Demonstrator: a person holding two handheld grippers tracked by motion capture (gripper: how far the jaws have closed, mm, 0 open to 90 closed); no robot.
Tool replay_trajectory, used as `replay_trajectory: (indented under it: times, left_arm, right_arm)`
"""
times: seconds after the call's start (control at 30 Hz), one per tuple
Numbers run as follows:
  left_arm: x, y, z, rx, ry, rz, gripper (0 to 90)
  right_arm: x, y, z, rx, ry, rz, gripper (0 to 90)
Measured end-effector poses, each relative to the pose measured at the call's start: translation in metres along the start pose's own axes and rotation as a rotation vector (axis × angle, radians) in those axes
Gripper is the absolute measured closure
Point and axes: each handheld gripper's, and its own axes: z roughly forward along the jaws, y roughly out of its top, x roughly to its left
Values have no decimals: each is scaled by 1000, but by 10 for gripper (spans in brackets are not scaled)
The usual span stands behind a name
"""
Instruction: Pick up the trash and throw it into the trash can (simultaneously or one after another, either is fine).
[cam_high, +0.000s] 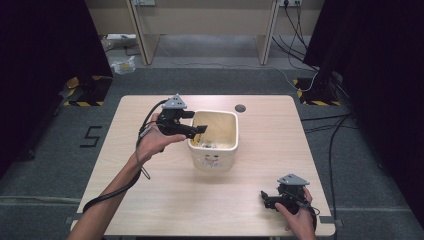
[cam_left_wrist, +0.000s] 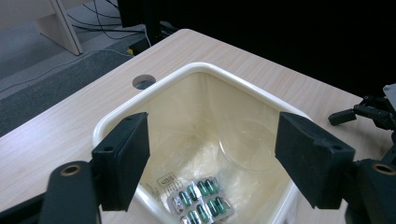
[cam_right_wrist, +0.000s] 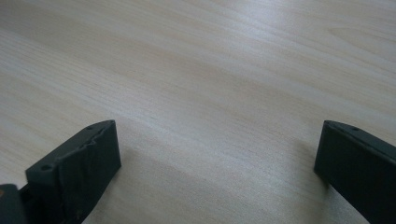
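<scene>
While both grippers' fingers stand spread, the bin (cam_high: 215, 145) sits on a pale wooden table (cam_high: 150, 200) over grey carpet.

Even overhead light, dark room edges, soft shadows on the table (cam_high: 150, 200), slightly soft focus throughout

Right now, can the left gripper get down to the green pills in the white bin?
Probably yes. The left gripper hangs open just above the bin, and the pill pack lies uncovered at the bottom. Only a clear dish lies beside it.
</scene>
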Motion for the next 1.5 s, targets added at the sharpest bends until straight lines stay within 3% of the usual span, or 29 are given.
replay_trajectory:
  times: [0.9, 1.5]
  left_arm:
    - [26, -22, -28, -47, 36, -95, 186]
    - [35, -44, -43, -44, 60, -113, 188]
  right_arm:
    - [0, 0, 0, 0, 0, 1, 4]
    - [0, 0, 0, 1, 0, 2, 4]
